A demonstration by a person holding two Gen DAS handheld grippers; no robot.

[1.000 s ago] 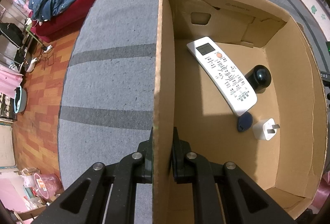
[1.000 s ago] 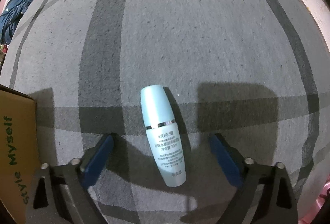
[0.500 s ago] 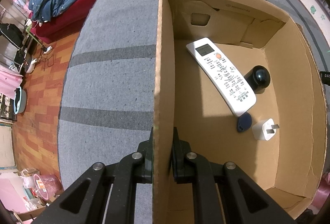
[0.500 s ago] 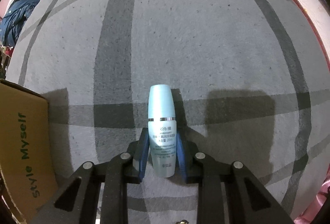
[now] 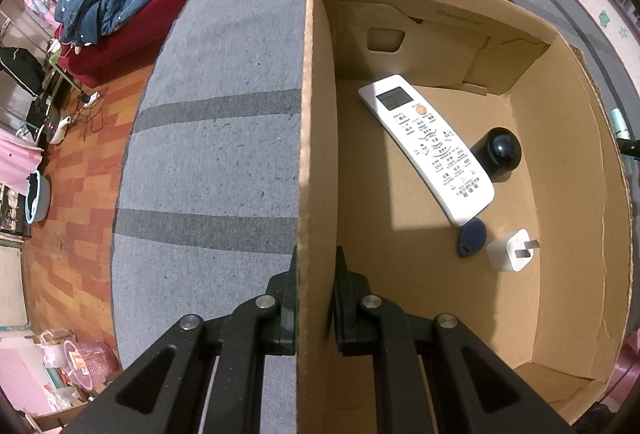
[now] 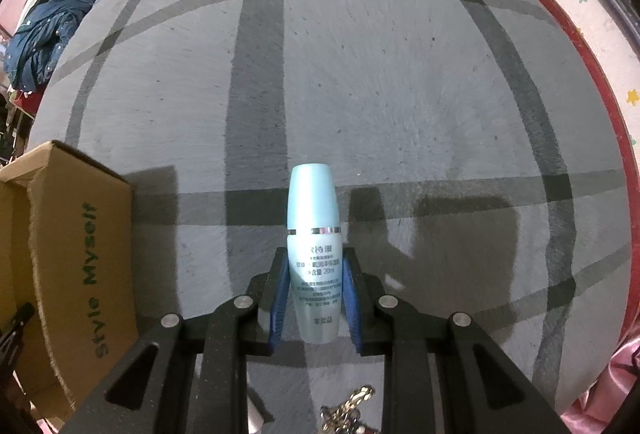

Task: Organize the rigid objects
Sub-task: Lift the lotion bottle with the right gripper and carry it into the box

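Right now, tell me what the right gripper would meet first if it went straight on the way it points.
The right gripper, shut on the pale blue bottle, points down at the grey striped cover. Likely the bottle's cap end touches that cover first; depth is unclear.

Your left claw (image 5: 315, 298) is matt black plastic with bright metal pins, and it pinches a wall of raw brown corrugated cardboard on the box (image 5: 316, 114). Ahead and to its right inside lie a smooth white plastic remote (image 5: 428, 146) and a glossy black cap (image 5: 502, 151). Your right claw (image 6: 315, 298) carries ribbed blue pads (image 6: 280, 298) against a satin pale-blue plastic bottle (image 6: 314, 230) with a shiny metallic band. Beneath both lies a coarse grey woven cloth (image 6: 400, 94).
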